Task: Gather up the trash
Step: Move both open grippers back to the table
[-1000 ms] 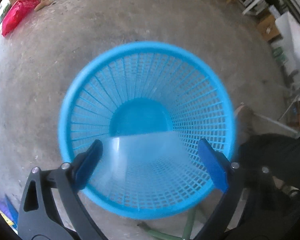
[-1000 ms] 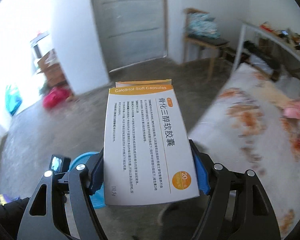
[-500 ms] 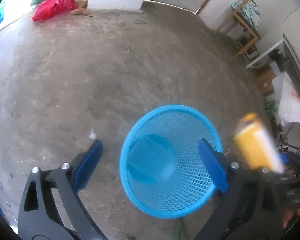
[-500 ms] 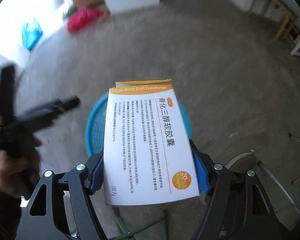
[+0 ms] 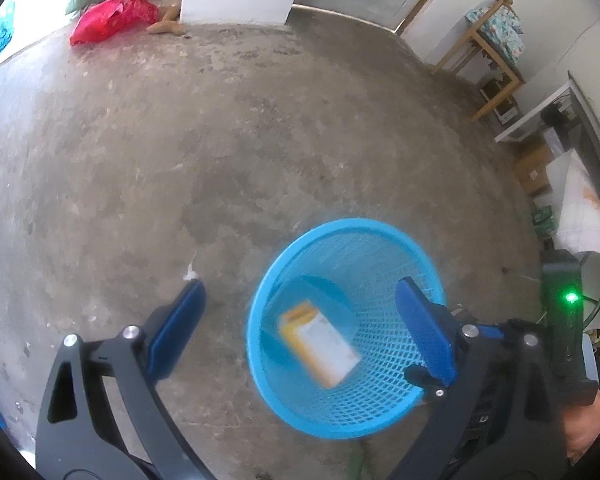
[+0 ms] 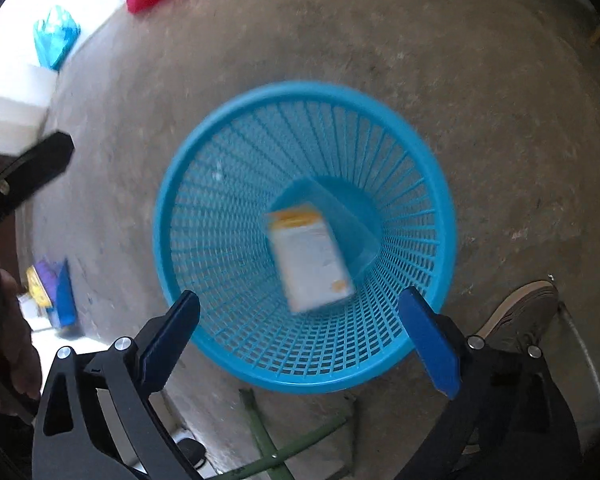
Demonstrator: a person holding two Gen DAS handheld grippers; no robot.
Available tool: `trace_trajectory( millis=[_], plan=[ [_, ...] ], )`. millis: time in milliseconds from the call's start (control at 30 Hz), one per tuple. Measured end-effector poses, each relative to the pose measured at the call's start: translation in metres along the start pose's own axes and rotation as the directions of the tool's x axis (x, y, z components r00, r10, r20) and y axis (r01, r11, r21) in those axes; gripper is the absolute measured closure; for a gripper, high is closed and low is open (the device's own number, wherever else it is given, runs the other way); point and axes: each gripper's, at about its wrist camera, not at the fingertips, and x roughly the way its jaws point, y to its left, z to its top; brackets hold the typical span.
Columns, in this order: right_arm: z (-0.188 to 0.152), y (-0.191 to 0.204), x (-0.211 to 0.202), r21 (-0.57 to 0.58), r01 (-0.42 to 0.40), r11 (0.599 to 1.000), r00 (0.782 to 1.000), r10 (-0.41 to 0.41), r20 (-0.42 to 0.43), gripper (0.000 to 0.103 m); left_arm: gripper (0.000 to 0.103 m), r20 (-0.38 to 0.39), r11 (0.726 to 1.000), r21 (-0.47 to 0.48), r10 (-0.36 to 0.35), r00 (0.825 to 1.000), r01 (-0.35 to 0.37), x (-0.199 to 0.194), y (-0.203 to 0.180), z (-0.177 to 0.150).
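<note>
medicine box in the blue basket
the medicine box (image 6: 310,258) lies blurred inside the blue mesh basket (image 6: 204,168) on the floor; right hand-held gripper (image 6: 300,330) is opening, empty; left hand-held gripper (image 5: 298,322) spread, empty.

Both feeds are daylit for me, brightest at the upper left, where the right wrist view blows out to pure white. Fisheye bending is heavy, with black corners round each frame. The concrete floor (image 5: 220,140) looks sharp in the left view but smears toward the edges in the right. The box (image 6: 310,258) is motion-blurred in both, and the blue basket (image 6: 440,184) rim looks soft. Shadows are faint.
</note>
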Motion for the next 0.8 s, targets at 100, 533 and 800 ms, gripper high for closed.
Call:
trace_trajectory(
  millis=[100, 533, 800],
  plan=[
    [0.007, -0.01, -0.033, 0.051, -0.039, 0.998, 0.996, 0.034, 0.085, 0.006, 0.011, 0.017, 0.999, 0.033, -0.018, 1.0, 0.017, -0.012, -0.019, 0.007],
    [-0.094, -0.16, -0.321, 0.239, 0.111, 0.965, 0.78, -0.234, 0.581, 0.006, 0.009, 0.162, 0.86, 0.464, -0.319, 0.934, 0.213, -0.102, -0.275, 0.057],
    [-0.234, -0.311, -0.385, 0.56, 0.162, 0.813, 0.668, -0.508, 0.544, 0.006, 0.008, -0.015, 0.597, 0.717, -0.503, 0.864, 0.359, -0.085, -0.517, 0.025]
  ],
)
